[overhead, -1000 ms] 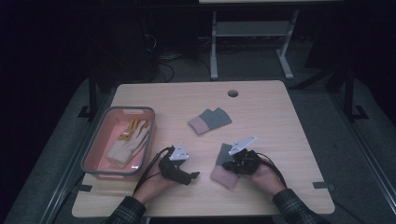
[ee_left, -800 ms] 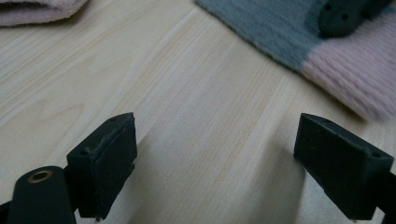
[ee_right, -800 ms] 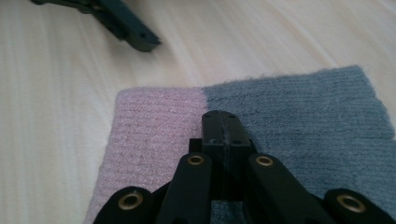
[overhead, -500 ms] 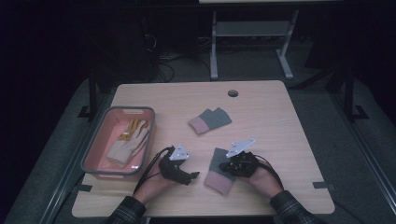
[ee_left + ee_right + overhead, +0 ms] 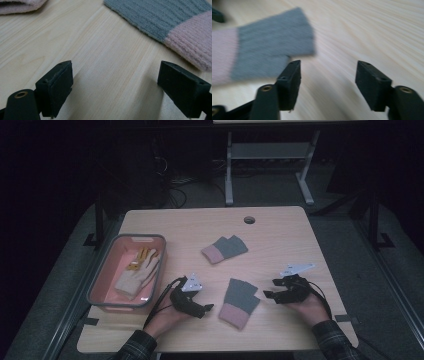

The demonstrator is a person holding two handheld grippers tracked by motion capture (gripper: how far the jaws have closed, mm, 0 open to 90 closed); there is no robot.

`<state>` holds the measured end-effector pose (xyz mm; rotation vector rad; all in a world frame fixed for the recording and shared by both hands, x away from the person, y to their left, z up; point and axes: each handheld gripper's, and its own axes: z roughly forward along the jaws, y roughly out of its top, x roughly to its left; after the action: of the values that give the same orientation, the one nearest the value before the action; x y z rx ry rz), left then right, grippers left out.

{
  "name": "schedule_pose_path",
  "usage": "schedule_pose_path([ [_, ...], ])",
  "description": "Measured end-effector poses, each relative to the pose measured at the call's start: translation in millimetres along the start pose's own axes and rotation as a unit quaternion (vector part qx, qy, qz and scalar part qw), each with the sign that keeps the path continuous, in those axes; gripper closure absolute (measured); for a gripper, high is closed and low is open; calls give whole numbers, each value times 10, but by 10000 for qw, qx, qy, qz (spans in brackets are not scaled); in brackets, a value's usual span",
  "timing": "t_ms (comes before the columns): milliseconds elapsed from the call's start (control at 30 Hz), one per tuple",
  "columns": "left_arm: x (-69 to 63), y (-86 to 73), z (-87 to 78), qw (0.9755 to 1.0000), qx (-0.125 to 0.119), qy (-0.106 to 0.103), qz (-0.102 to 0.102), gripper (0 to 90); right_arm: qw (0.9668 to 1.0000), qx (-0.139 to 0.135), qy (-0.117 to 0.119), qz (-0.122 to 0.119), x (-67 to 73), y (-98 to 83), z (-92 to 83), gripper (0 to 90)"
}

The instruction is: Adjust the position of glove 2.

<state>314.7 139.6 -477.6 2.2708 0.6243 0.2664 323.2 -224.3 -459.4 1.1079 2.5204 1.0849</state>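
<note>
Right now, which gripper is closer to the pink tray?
Left. The left gripper sits just beside the pink tray; the right gripper is beyond the near glove.

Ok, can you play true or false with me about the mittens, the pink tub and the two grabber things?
1. Two grey-and-pink mittens lie on the table. True: the near mitten and the far mitten.
2. The right gripper is squeezing the near mitten. False: its jaws have just been opening, nothing is between them, and the mitten lies flat beside it.
3. The pink tub holds a pale glove. True.
4. The left gripper is shut tight. False: its jaws stand wide apart over bare wood.
5. The two mittens are stacked. False: they lie apart, with bare table between them.
</note>
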Motion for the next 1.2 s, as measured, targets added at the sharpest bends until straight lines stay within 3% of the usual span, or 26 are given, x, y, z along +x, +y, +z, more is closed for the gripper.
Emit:
schedule_pose_path([
  [133,-8,19,5,10000,56,17,-60,125,9989,-176,-429,0,-122,-152,-97,242],
  [267,13,66,1,9997,177,59,-182,141,9981,-271,-488,260,-245,-228,-91,162],
  [367,28,103,-9,9997,133,71,-171,230,9978,-217,-608,172,-264,-249,-52,140],
  [400,29,113,-13,9998,73,48,-201,241,9978,-165,-622,167,-265,-256,-37,140],
  [467,61,159,10,9995,220,-30,-209,294,9979,-152,-603,156,-264,-267,-19,132],
  [567,90,202,15,9994,244,-9,-240,345,9978,-159,-641,82,-262,-270,-9,122],
  [600,106,233,7,9996,225,10,-189,395,9977,-207,-652,45,-268,-278,5,97],
  [667,151,296,-17,9994,213,-8,-277,471,9977,-218,-644,63,-268,-279,15,90],
  [733,183,337,-36,9993,172,-18,-342,604,9977,-219,-644,62,-268,-279,15,90],
  [967,302,488,-52,9987,133,-25,-486,878,9977,-206,-642,87,-264,-279,14,90],
  [1200,446,724,84,9987,229,212,-415,896,9977,-208,-643,89,-264,-279,14,90],
])
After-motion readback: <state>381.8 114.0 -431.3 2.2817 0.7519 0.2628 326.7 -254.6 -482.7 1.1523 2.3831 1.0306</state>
